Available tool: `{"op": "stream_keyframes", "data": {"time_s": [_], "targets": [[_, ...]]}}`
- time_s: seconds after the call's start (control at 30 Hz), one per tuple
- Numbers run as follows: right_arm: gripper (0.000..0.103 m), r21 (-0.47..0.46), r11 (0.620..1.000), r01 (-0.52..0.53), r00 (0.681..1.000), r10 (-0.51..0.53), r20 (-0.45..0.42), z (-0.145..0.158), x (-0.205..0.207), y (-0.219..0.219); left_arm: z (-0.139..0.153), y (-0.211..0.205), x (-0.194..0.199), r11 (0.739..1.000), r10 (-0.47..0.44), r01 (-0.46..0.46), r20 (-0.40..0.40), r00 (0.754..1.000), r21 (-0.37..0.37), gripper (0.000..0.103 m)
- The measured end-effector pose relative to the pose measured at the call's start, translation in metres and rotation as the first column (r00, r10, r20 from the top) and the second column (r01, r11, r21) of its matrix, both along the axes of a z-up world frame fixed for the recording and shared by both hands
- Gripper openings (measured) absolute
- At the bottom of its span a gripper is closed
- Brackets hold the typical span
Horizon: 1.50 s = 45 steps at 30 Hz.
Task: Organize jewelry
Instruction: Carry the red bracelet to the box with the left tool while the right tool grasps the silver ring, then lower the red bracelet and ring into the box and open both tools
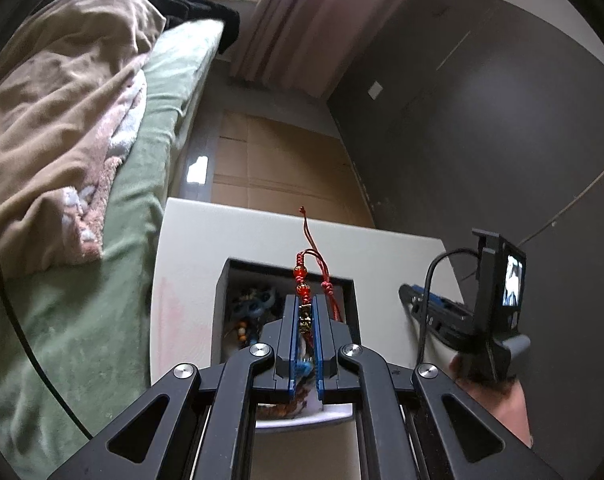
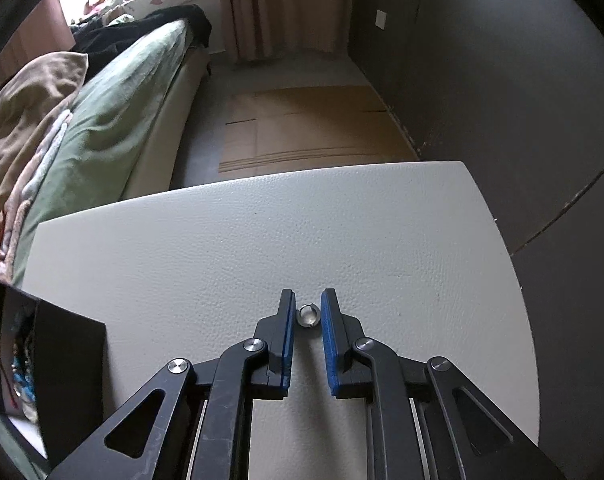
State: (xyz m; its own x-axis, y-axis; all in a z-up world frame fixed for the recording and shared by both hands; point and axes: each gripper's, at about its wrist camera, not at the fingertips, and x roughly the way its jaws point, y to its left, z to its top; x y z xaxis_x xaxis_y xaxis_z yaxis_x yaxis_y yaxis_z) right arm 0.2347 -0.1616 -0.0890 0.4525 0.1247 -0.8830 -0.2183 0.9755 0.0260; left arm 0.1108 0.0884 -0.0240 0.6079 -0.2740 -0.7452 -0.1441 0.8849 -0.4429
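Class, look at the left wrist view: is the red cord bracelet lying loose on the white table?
No: the red cord bracelet is clamped between the fingers of the left gripper, held above the open black box.

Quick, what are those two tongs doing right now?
Left tongs: closed on the red beaded bracelet, above the black box.
Right tongs: open around a silver ring.

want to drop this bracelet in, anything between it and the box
Nothing visible does. The bracelet, clamped in the left gripper, hangs over the open box, which already holds other jewelry.
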Motion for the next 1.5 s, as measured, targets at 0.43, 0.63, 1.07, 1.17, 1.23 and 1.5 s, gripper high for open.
{"op": "stream_keyframes", "data": {"time_s": [0.43,0.63,1.07,1.17,1.23,1.5], "targets": [[0.014,0.172,0.985,-0.025,0.999,0.018,0.040,0.036,-0.031,-0.002,-0.014,-0.004,-0.008,0.998,-0.029,0.025,-0.070,0.997,-0.057,0.007],[0.014,0.272,0.958,-0.086,0.994,0.066,0.082,0.055,-0.049,0.010,-0.012,0.005,-0.016,0.995,0.060,-0.063,-0.043,0.997,-0.077,0.070],[0.014,0.423,0.878,-0.221,0.975,0.202,0.090,0.070,-0.076,0.052,-0.004,0.032,-0.028,0.988,0.148,-0.150,-0.036,0.988,-0.037,0.070],[0.014,0.433,0.867,-0.247,0.969,0.224,0.104,0.074,-0.082,0.063,-0.005,0.041,-0.030,0.984,0.176,-0.177,-0.036,0.984,-0.030,0.070],[0.014,0.441,0.858,-0.265,0.964,0.243,0.108,0.075,-0.086,0.071,-0.007,0.048,-0.031,0.979,0.199,-0.200,-0.040,0.979,-0.027,0.070],[0.017,0.453,0.847,-0.279,0.957,0.285,0.058,0.067,-0.089,0.088,-0.009,0.062,-0.035,0.968,0.251,-0.251,-0.035,0.967,0.005,0.075]]}}
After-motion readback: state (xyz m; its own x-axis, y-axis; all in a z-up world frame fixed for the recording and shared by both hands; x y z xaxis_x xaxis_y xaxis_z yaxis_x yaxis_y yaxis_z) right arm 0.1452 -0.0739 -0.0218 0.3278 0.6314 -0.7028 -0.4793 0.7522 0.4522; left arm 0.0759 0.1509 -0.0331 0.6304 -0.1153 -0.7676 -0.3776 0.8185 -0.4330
